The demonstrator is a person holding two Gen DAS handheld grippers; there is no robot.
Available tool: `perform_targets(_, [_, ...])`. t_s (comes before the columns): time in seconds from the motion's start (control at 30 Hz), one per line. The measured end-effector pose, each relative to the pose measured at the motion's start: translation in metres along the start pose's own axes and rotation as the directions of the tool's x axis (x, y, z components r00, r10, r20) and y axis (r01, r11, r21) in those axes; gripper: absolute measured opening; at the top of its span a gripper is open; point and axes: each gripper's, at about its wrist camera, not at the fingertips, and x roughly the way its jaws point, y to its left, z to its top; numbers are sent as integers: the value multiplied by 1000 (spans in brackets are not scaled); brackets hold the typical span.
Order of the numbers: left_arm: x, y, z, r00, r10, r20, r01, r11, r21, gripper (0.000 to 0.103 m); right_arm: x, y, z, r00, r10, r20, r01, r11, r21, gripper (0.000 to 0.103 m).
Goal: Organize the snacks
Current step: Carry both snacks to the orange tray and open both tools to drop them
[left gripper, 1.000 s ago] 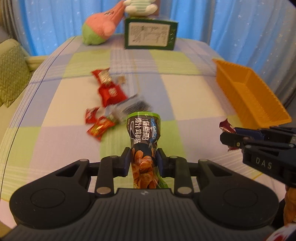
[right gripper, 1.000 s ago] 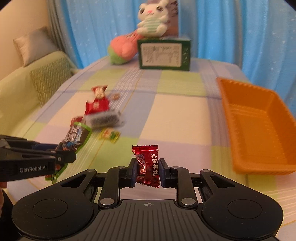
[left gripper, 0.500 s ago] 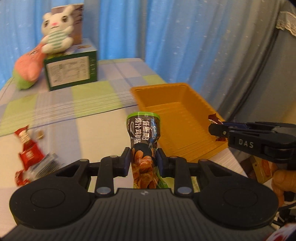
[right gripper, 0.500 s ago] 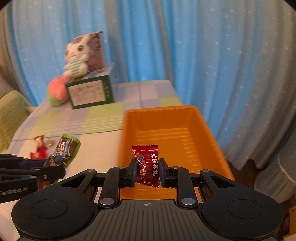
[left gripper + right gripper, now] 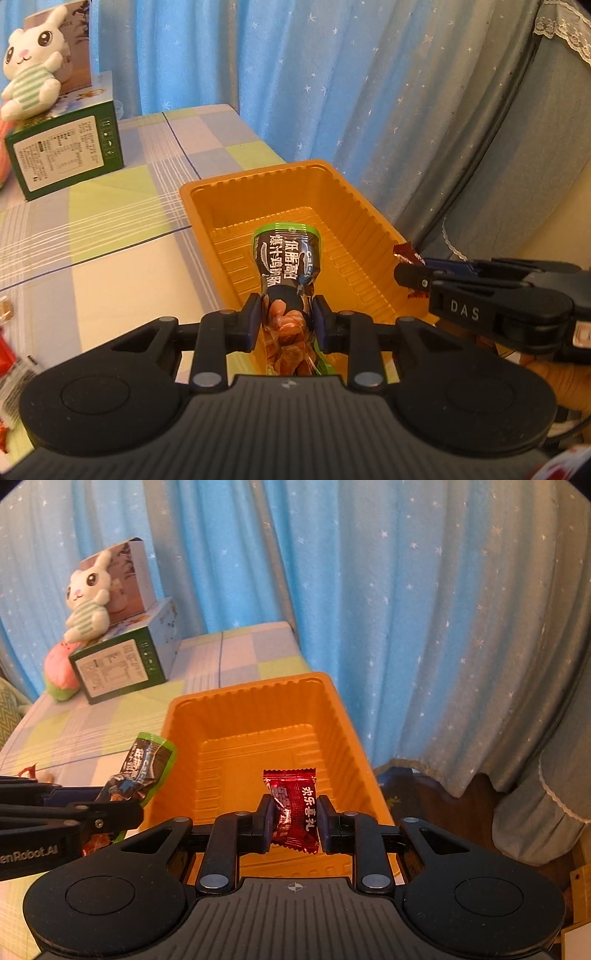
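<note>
A green packet is being clamped in the left gripper, a red candy in the right gripper, both jaws closed, over the tray.

Glossy foil candy wrapper, ribbed glossy plastic tray, matt checked cloth tablecloth.

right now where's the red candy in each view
Left wrist: red candy at the right edge, pinched in the right gripper, over the tray's right rim.
Right wrist: centre, between the fingers, above the tray floor.
Shared landmark: orange tray.
</note>
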Motion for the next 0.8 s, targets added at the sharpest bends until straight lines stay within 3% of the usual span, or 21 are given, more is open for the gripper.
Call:
perform_targets(0.43, [33, -5, 8, 1000, -6, -16, 6, 1000, -1, 27, 16, -10, 4, 1000, -10, -7, 10, 1000, 19, 25])
perform_targets(0.8, [-1, 35, -11, 1000, 27, 6, -26, 996, -90, 30, 19, -12, 2, 1000, 12, -13, -11, 999, 40, 25])
